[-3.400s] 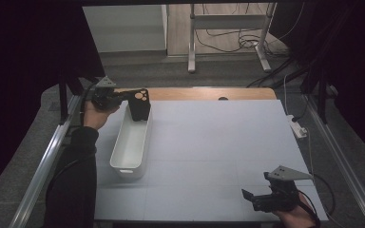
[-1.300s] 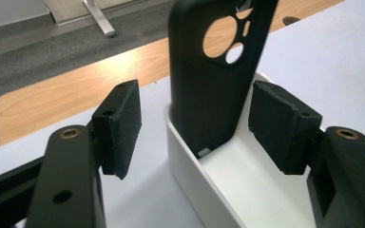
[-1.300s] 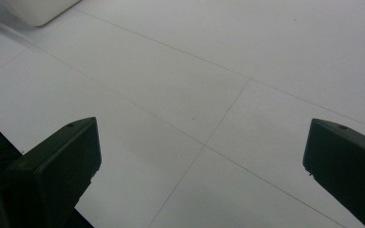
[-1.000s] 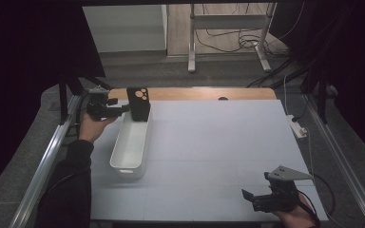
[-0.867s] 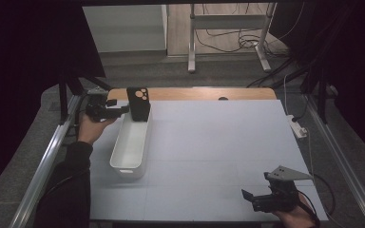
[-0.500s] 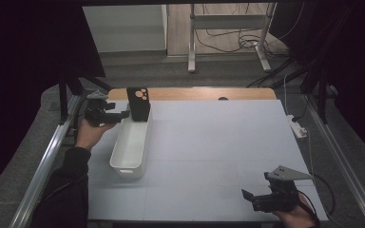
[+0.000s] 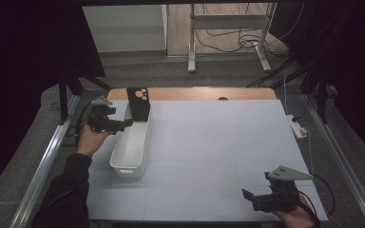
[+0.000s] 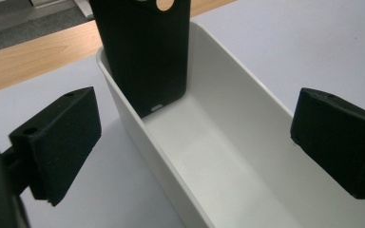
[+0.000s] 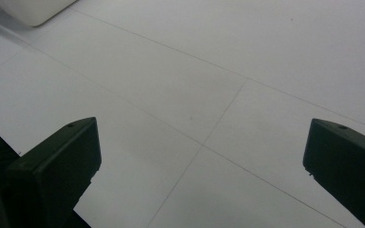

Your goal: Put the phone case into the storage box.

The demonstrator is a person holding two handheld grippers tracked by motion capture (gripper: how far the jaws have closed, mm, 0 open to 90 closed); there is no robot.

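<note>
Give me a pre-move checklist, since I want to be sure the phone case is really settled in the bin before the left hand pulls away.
1. Black phone case stands inside the long white plastic bin, leaning on its far end wall: ok.
2. Left hand-held gripper jaws wide apart, just been opening, nothing between the pads: ok.
3. Pads clear of the case: ok.
4. Case stable enough not to tip over: cannot tell.
5. Right hand-held gripper open and empty at the table's near right, away from the bin: ok.
</note>
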